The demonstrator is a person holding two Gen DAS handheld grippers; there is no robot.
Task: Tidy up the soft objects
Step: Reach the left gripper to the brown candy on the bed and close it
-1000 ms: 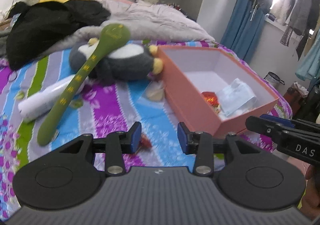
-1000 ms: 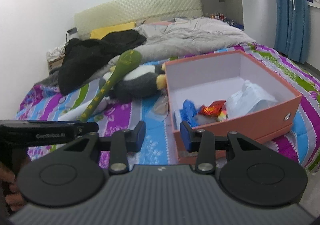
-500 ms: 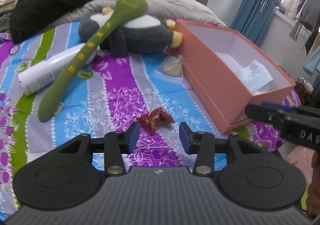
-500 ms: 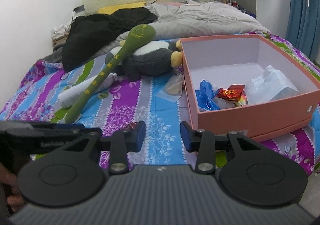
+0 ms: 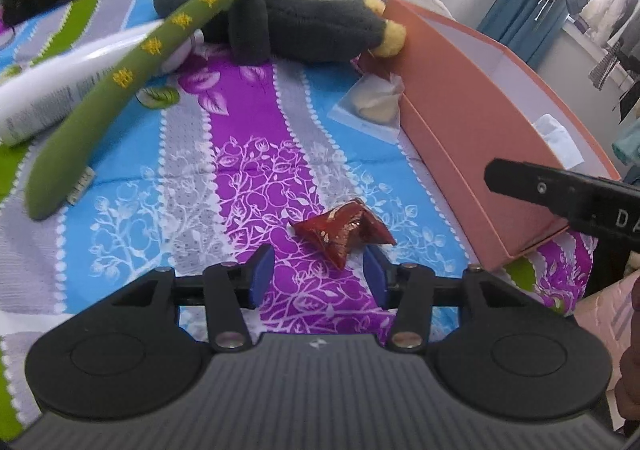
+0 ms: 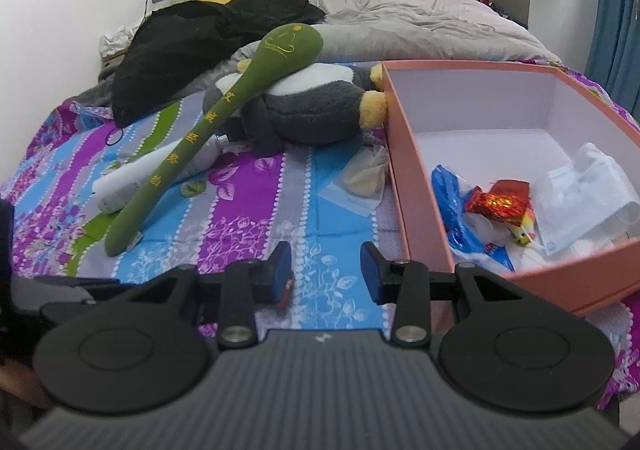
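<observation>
A crumpled red sweet wrapper lies on the striped bedspread. My left gripper hangs just over it, jaws opening; the wrapper's near tip sits between the blue pads, untouched. A green plush stick leans on a grey penguin plush. The pink box stands to the right with a red wrapper, a blue packet and a mask pack inside. My right gripper is open and empty, low over the bed beside the box.
A white tube lies under the green stick. A clear bag with something pale rests against the box. Black clothing and a grey duvet cover the far bed. A blue curtain hangs at the right.
Both grippers came down and closer to the bedspread. The left one dropped onto the red wrapper and its jaws widened. The right gripper's jaws kept the same gap.
</observation>
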